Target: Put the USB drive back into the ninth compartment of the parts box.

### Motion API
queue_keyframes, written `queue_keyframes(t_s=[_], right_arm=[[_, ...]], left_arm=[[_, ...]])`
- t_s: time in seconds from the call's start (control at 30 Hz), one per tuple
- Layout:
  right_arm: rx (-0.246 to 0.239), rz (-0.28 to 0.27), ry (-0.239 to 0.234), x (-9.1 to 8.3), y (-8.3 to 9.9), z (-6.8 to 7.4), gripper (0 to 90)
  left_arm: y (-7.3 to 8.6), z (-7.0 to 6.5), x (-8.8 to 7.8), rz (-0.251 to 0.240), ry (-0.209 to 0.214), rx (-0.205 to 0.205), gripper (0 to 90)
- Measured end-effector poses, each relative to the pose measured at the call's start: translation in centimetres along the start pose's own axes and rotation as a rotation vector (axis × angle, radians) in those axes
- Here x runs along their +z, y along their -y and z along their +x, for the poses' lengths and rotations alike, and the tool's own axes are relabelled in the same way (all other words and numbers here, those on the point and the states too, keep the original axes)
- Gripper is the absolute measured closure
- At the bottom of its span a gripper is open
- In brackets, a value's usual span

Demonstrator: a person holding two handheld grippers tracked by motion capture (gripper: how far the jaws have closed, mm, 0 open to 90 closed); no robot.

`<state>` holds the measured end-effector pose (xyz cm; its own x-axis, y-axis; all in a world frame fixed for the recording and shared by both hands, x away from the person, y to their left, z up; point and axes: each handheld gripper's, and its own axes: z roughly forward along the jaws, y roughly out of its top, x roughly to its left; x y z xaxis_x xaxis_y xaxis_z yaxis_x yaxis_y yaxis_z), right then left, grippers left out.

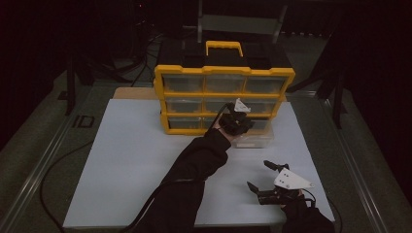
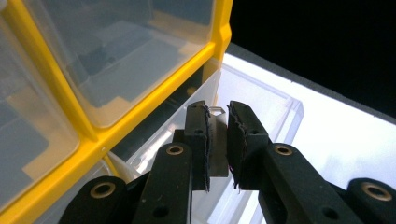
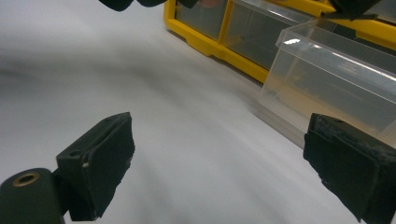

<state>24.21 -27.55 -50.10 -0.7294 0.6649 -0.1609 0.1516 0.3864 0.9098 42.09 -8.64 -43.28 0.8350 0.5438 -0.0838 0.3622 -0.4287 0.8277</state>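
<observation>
While the dim light swallows the room around it, the table (image 1: 58, 145) carries a pale mat (image 1: 131, 170), and at the mat's far edge stands a yellow cabinet (image 1: 223, 72) of clear drawers with a handle on top. Its bottom right drawer (image 1: 252, 140) is pulled out toward the person, long axis running from the cabinet out onto the mat, open side up. The left gripper (image 1: 236, 122) hangs over that drawer at the cabinet's front; in the left gripper view (image 2: 217, 140) its jaws are clamped on a small flat metal piece (image 2: 217, 144), which stands upright between the pads, long axis running along the jaws, its top end just above the pad tips and over the drawer. The lower part of the piece is hidden behind the jaws, so its full shape cannot be made out. The right gripper (image 1: 260, 177) rests low near the mat's front right, well apart from the drawer, jaws spread wide with nothing between them (image 3: 219, 168). From above, the drawer's contents are too dark to tell.
</observation>
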Motion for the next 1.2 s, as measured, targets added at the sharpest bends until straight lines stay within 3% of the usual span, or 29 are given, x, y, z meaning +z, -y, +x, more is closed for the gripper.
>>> queue_keyframes(t_s=[0.13, 0.17, 0.4, 0.57, 0.7, 0.73, 0.97, 1.1, 1.17, 1.2], right_arm=[[0.001, 0.001, 0.001, 0.0, 0.0, 0.0, 8.3], [0.003, 0.001, 0.001, 0.0, 0.0, 0.0, 8.3], [0.001, 0.002, 0.001, 0.0, 0.0, 0.0, 8.3], [0.000, 0.001, 0.000, 0.0, 0.0, -0.1, 8.3], [0.000, 0.002, -0.001, 0.0, 0.0, 0.0, 8.3], [0.000, 0.001, 0.000, 0.0, 0.0, 0.0, 8.3], [0.001, 0.001, -0.001, 0.0, 0.0, 0.0, 8.3], [0.001, 0.003, 0.000, 0.0, 0.0, 0.0, 8.3], [0.002, 0.003, 0.002, 0.0, 0.0, 0.0, 8.3], [0.002, 0.004, 0.001, 0.0, 0.0, 0.0, 8.3]], left_arm=[[0.3, 0.0, 0.2, 0.009, -0.007, 0.010, 79.1], [0.4, 0.0, 0.4, 0.015, 0.005, -0.004, 79.1], [0.4, -0.5, 0.8, 0.059, -0.002, 0.024, 79.0], [0.1, -0.6, 0.5, 0.054, -0.016, 0.021, 76.5], [-0.1, -0.6, 0.2, 0.058, -0.035, 0.009, 56.6], [-0.1, -0.5, 0.0, 0.056, -0.023, 0.001, 52.8], [-0.1, -1.1, -0.7, 0.066, -0.028, 0.018, 23.2], [0.0, -1.0, -1.3, 0.068, 0.002, 0.017, 11.2], [0.2, -0.7, -1.6, 0.068, 0.040, 0.022, 0.0], [0.3, -0.7, -1.8, 0.070, 0.046, 0.029, 0.0]])
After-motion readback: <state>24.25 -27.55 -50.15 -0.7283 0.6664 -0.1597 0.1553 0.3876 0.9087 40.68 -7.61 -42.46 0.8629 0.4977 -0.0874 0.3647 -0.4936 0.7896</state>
